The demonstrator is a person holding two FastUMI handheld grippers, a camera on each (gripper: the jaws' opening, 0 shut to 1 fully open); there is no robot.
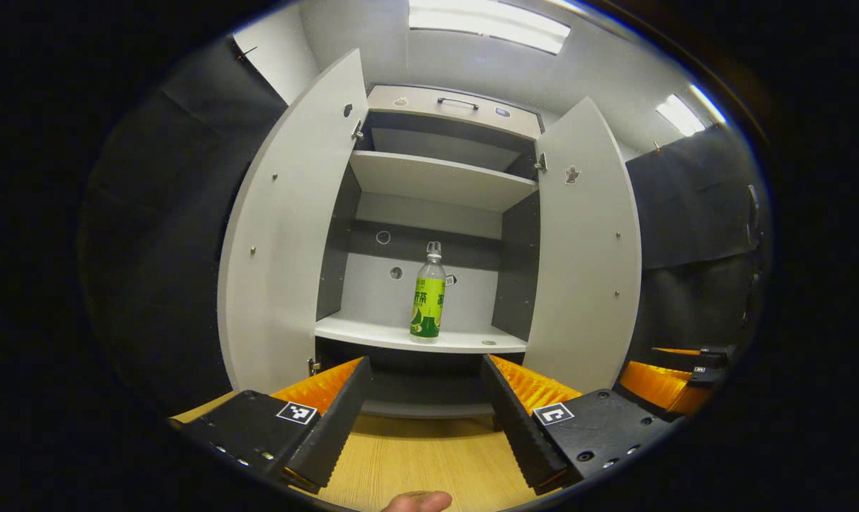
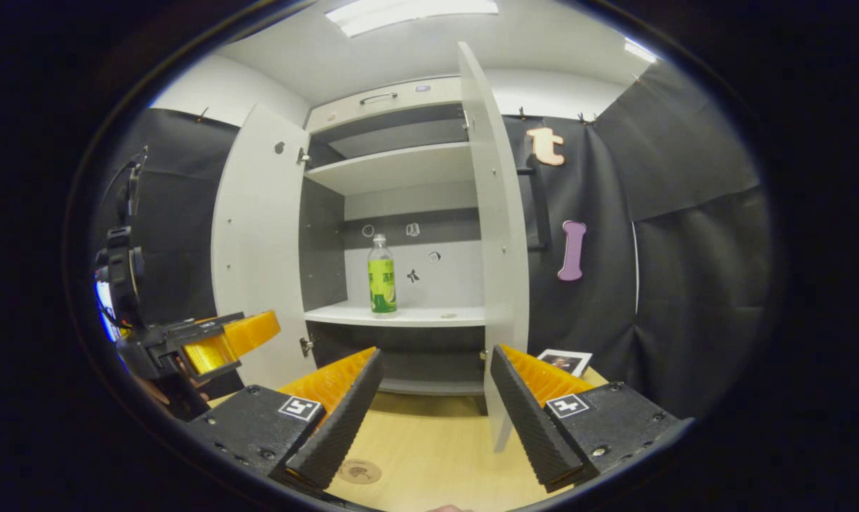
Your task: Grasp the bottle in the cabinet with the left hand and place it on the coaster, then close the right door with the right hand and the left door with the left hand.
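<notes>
Under strip lights and black drapes, a pale cabinet [image 1: 444,213] is standing on a wooden tabletop [image 1: 415,462], and in the left gripper view the left gripper [image 1: 424,398] is hovering low over that wood with its jaws spread wide and nothing between them. Straight ahead and above its fingers, the bottle [image 1: 428,295] is standing upright on the lower shelf [image 1: 372,334], well apart from the fingers, so the grasp is not yet begun. The left door [image 1: 287,235] is swinging wide on one side of the gripper and the right door [image 1: 586,249] on the other, leaving an open channel between their edges that is looking roomy enough for a straight approach. In the right gripper view, the right gripper [image 2: 436,398] is likewise holding its jaws wide apart and gripping nothing above the tabletop [image 2: 429,441]. The bottle [image 2: 381,276] is showing ahead and a little to its left on the shelf, and the coaster [image 2: 359,471] is lying on the wood just beside its left finger, still bare. The right door [image 2: 497,256] is standing edge-on just ahead of its right finger, its lower edge close to the tabletop, so room there is looking tight. Placing and both door closings are still remaining.
</notes>
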